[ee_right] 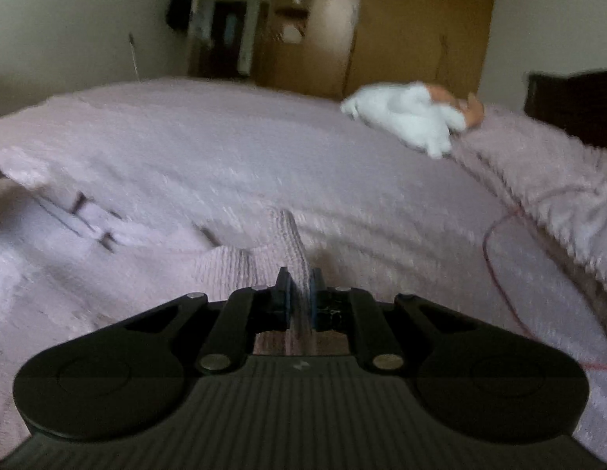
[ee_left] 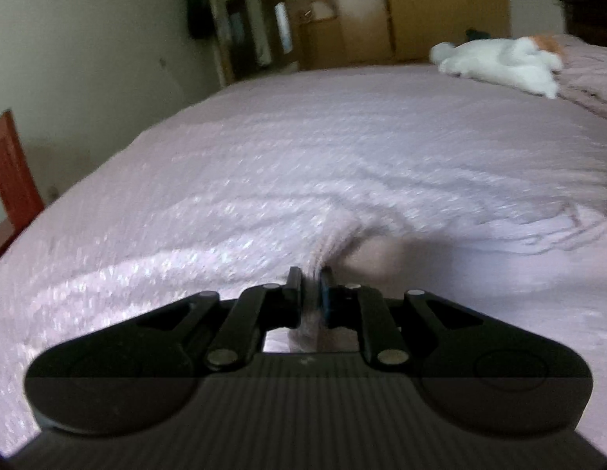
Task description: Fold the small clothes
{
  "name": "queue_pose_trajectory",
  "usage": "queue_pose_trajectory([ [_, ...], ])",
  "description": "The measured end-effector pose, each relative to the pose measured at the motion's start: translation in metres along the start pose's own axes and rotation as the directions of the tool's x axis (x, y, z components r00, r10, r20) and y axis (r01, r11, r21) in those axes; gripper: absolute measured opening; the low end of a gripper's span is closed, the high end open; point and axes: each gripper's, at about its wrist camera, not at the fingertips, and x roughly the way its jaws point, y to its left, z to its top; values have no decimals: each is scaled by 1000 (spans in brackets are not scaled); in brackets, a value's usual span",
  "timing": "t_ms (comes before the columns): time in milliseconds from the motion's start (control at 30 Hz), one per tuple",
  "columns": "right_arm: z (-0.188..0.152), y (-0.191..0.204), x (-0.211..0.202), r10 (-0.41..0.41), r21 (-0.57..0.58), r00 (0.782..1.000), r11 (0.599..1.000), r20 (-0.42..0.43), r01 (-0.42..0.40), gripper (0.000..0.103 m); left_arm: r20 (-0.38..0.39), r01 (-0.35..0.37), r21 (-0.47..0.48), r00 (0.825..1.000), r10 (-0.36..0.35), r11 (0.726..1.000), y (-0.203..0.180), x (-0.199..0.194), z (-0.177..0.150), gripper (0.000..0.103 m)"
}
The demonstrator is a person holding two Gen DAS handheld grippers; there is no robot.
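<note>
On the bed (ee_left: 264, 149), both the left gripper (ee_left: 309, 286) and right gripper (ee_right: 299, 290) pinch a pink knit garment (ee_right: 233, 270); folding looks barely begun.

We see a pale pink ribbed knit garment (ee_right: 288, 243) on a pale lilac-pink textured bedspread (ee_left: 303, 149). Our grippers are black, the right gripper (ee_right: 299, 293) with blue pads. The soft toy (ee_left: 503, 62) is white with an orange patch.
</note>
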Motion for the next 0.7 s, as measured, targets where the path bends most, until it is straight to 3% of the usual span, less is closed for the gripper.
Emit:
queue_pose_trajectory([
  [133, -5, -4, 22, -5, 24, 995, 1000, -99, 7, 10, -66, -10, -63, 998, 6, 998, 15, 21, -7, 14],
  [233, -3, -12, 27, -1, 77, 994, 997, -113, 10, 15, -75, -18, -74, 997, 13, 997, 18, 28, -12, 24],
  [300, -3, -17, 29, -19, 116, 993, 993, -120, 33, 37, -71, -30, -65, 997, 25, 997, 17, 28, -14, 31],
  [367, -3, -24, 29, -36, 154, 992, 987, -121, 54, 48, -73, -35, -64, 997, 30, 997, 17, 28, -14, 32],
  [467, 3, -37, 20, -47, 221, 994, 973, -103, 69, 50, -79, -33, -63, 996, 28, 997, 17, 25, -11, 33],
  [567, 8, -47, 2, -38, 292, 999, 955, -38, 48, 63, -70, -34, -58, 997, 30, 998, 16, 14, -8, 47],
  [600, 10, -51, -5, -20, 319, 1000, 947, -12, 23, 70, -62, -29, -57, 998, 25, 998, 16, 9, -7, 51],
  [700, 13, -55, -12, 86, 355, 996, 931, 12, -85, 75, -38, 2, -51, 999, -4, 999, 14, -4, -5, 56],
])
